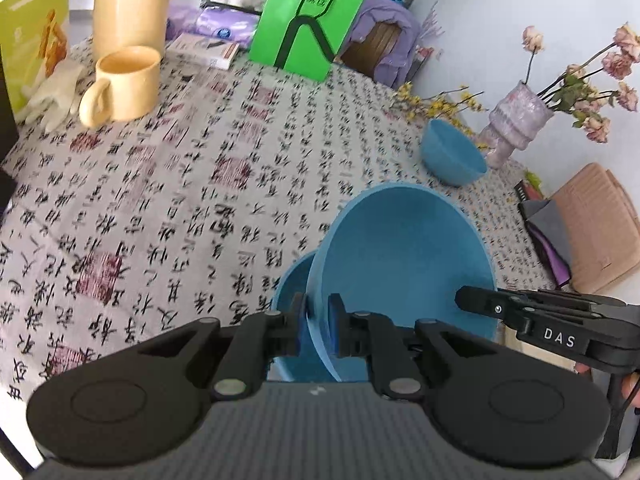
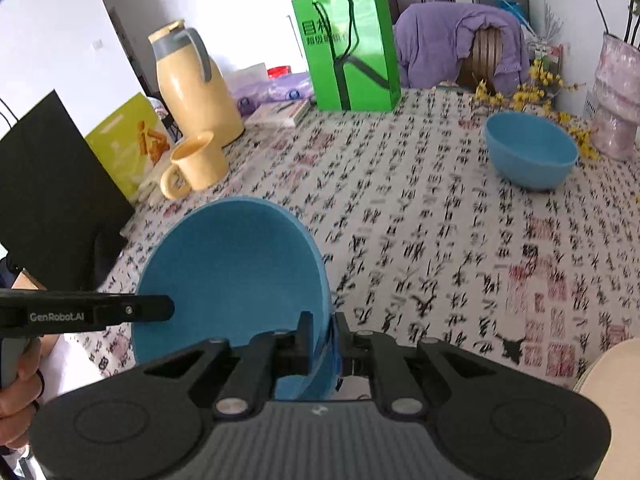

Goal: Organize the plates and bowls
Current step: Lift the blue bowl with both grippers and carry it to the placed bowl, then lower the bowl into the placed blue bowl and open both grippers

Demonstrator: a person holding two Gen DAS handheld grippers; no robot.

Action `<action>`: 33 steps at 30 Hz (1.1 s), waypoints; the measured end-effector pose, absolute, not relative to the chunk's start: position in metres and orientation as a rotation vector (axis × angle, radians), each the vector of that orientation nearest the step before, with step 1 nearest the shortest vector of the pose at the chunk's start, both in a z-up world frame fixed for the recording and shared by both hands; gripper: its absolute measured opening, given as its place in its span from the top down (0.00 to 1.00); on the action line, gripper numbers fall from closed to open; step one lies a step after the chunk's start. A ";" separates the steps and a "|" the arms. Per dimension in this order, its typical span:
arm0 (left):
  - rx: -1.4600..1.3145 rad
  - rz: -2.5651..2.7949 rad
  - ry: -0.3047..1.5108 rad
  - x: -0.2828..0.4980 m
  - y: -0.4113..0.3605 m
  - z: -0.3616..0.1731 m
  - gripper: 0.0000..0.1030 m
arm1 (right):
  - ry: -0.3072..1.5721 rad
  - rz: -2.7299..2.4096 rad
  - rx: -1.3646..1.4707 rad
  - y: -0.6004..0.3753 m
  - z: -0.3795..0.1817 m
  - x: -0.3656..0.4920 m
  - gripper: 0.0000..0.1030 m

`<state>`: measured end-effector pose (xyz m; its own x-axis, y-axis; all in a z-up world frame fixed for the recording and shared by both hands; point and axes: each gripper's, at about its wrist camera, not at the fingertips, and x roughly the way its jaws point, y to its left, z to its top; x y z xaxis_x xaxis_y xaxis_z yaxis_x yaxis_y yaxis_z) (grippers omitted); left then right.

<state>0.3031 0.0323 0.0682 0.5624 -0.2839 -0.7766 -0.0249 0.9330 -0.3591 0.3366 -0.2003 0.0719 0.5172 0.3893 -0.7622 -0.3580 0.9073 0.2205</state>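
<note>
Blue bowls dominate both wrist views. The left hand-held gripper is clenched on the rim of a large blue bowl, one pad inside the wall and one outside, and the bowl is tilted with its opening toward the camera. Behind that rim, the left view shows a second blue curve (whether it is another bowl nested underneath I cannot tell). The right hand-held gripper is likewise clamped on the large bowl's rim at the opposite side, so both tools carry the same bowl above the surface, which is covered in a cloth printed with black and red calligraphy. Each gripper's finger shows at the edge of the other's view.

A smaller blue bowl stands upright on the far part of the surface, just beside a pinkish vase with dried flowers and some yellow blossoms. Well apart from it, on the other side, are a yellow mug and a yellow jug, with a green paper bag standing between the two groups at the back.
</note>
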 end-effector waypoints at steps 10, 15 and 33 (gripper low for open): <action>-0.290 -0.149 0.990 0.305 0.031 0.050 0.89 | 0.943 0.440 -0.033 -0.185 0.048 0.331 0.88; -0.263 -0.149 0.995 0.306 0.029 0.045 0.88 | 0.945 0.443 -0.053 -0.182 0.045 0.331 0.87; -0.089 -0.146 0.849 0.279 0.024 0.063 0.65 | 0.907 0.452 -0.107 -0.194 0.053 0.317 0.76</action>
